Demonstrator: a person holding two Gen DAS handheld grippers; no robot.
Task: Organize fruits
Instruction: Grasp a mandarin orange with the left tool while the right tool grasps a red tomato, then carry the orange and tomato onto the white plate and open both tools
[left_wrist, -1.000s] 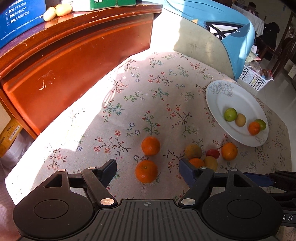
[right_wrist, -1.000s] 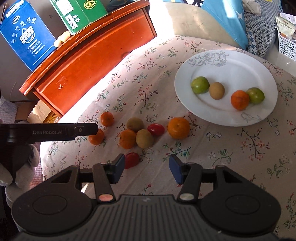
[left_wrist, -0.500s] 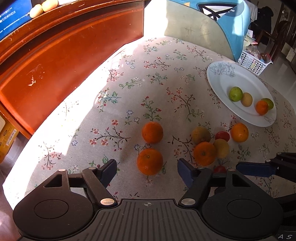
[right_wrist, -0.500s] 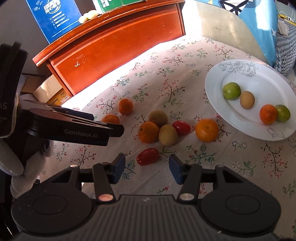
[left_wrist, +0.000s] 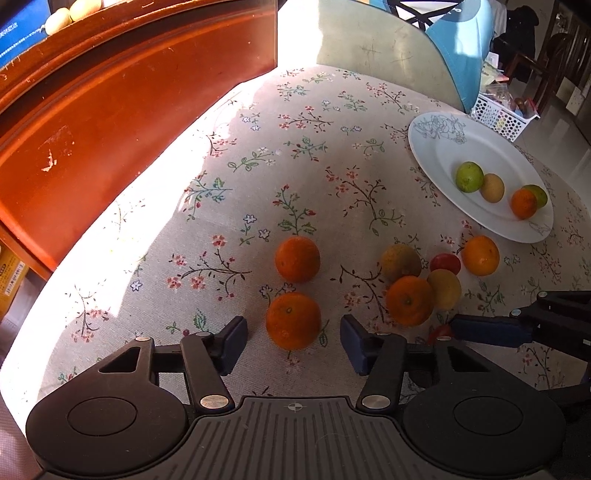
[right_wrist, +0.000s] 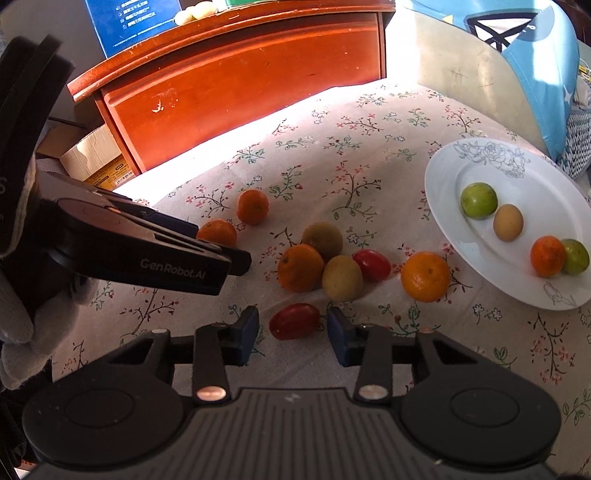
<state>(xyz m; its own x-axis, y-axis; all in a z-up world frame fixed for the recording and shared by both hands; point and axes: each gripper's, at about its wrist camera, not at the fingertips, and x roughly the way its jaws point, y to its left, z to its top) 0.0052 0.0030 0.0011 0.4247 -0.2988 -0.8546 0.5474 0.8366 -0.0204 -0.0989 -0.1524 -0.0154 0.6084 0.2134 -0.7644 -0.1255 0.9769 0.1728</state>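
Observation:
My left gripper is open, its fingers on either side of an orange on the floral tablecloth. A second orange lies just beyond. My right gripper is open, its fingers on either side of a red tomato. Beyond it lies a cluster: an orange, two kiwis, another tomato, and a larger orange. A white plate at the right holds two green fruits, a kiwi and an orange. The left gripper also shows in the right wrist view.
A red-brown wooden cabinet stands behind the table on the left, with a blue box on top. A blue and beige cushion sits at the back. A white basket lies beyond the plate. A cardboard box is on the floor.
Both grippers have moved forward and down toward the table. The left one now brackets the near orange, the right one brackets the near tomato. Neither has closed.

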